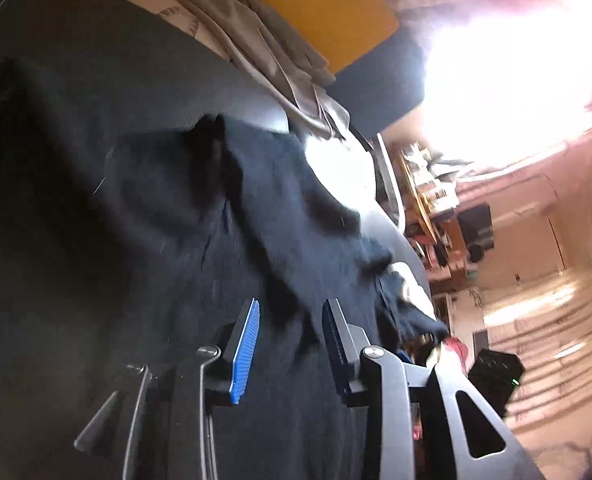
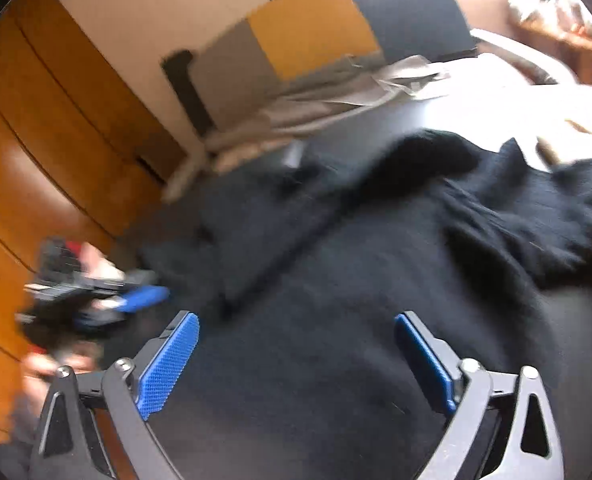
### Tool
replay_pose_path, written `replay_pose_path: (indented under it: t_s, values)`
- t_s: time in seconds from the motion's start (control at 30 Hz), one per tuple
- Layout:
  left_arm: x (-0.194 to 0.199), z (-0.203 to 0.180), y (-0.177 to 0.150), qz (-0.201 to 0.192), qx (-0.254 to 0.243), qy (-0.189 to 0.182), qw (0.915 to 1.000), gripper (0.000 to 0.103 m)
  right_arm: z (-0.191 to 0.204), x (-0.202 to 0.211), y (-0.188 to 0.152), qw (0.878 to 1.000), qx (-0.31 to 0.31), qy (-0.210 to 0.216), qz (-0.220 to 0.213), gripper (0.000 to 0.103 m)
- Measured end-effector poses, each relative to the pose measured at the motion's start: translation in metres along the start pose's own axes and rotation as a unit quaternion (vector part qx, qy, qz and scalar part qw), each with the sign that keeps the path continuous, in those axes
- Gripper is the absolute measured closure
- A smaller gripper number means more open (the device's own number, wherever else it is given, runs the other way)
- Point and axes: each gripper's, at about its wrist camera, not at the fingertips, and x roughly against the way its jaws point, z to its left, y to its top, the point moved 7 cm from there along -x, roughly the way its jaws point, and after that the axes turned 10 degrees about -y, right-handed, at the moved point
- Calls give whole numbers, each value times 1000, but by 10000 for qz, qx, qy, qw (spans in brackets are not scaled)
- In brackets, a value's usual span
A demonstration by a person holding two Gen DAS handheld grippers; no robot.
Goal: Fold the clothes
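Black garment [image 2: 335, 280], no legible writing

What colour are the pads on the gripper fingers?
Bright blue pads, clearest in the right wrist view.

I see identical hardware on both units. The left gripper [image 1: 290, 346] has black fingers faced with ribbed blue pads [image 1: 246, 346], mounted on grey metal linkage arms with silver pivot screws [image 1: 209, 351] and triangular cut-outs. The right gripper [image 2: 296, 364] matches: blue textured pads [image 2: 168, 366], black carriers, grey linkage arms, round silver screws [image 2: 470, 365].
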Motion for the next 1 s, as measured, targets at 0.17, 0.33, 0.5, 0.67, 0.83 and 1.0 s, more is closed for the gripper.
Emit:
replay_pose_path:
  t_s: [0.17, 0.33, 0.5, 0.67, 0.83, 1.0]
  values:
    - [-19, 21, 19, -133, 172, 130, 9997, 70, 18, -52, 19, 9986, -102, 340, 392, 52]
    - [-29, 35, 13, -97, 74, 54, 9999, 71, 29, -90, 21, 9959, -354, 565, 606, 52]
    - [-34, 34, 13, -141, -109, -4, 9998, 72, 35, -111, 32, 9978, -361, 289, 471, 93]
    - [-34, 27, 17, 79, 86, -244, 9996, 71, 32, -113, 82, 9988, -395, 253, 144, 96]
    - [-52, 10, 51, 95, -122, -375, 9992, 70, 28, -114, 133, 9987, -429, 217, -183, 96]
    - [-76, -2, 84, 99, -393, -190, 9990, 70, -9, -116, 200, 9949, -836, -128, -551, 96]
